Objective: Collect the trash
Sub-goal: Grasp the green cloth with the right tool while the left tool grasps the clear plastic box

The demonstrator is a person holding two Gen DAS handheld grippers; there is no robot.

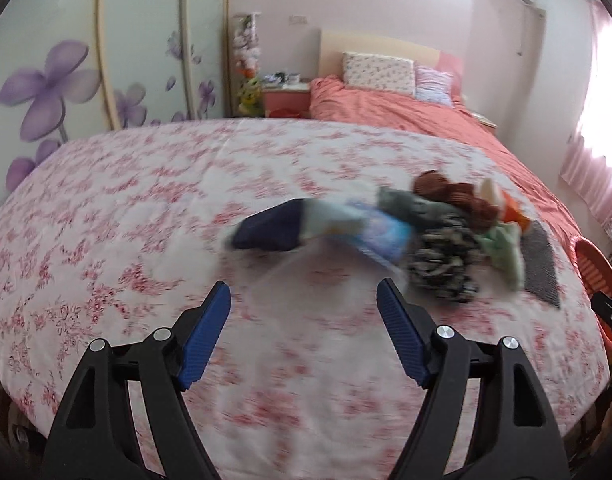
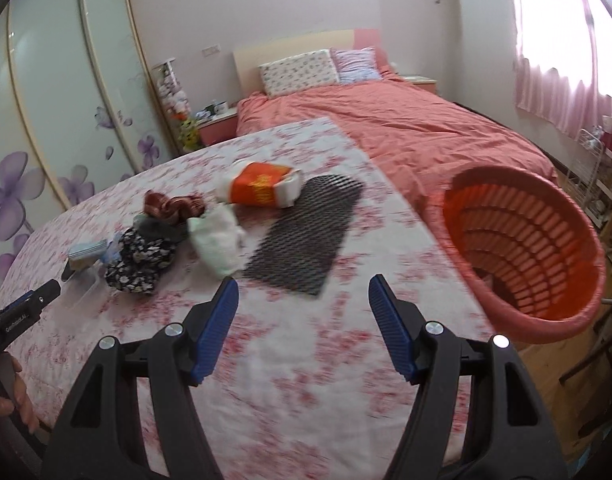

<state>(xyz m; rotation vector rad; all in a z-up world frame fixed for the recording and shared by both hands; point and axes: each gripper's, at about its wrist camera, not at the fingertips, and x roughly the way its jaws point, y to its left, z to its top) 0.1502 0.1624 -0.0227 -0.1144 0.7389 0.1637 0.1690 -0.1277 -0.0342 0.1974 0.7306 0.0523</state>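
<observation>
My left claw (image 1: 304,292) and right claw (image 2: 303,286) both gape wide and hold nothing, over bare floral cloth (image 2: 290,368) with free room between them and the trash. The trash pile (image 1: 437,236) lies at one o'clock of my left claw. Only my right view shows the orange basket (image 2: 577,320) at three o'clock, past the cloth's edge, and the black mesh (image 2: 306,236) at twelve.

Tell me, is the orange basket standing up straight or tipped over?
Tipped. The orange basket leans beside the flowery table, its round mouth facing the camera so you see down its slatted inside. It looks almost empty, with only something dark at the bottom.
</observation>
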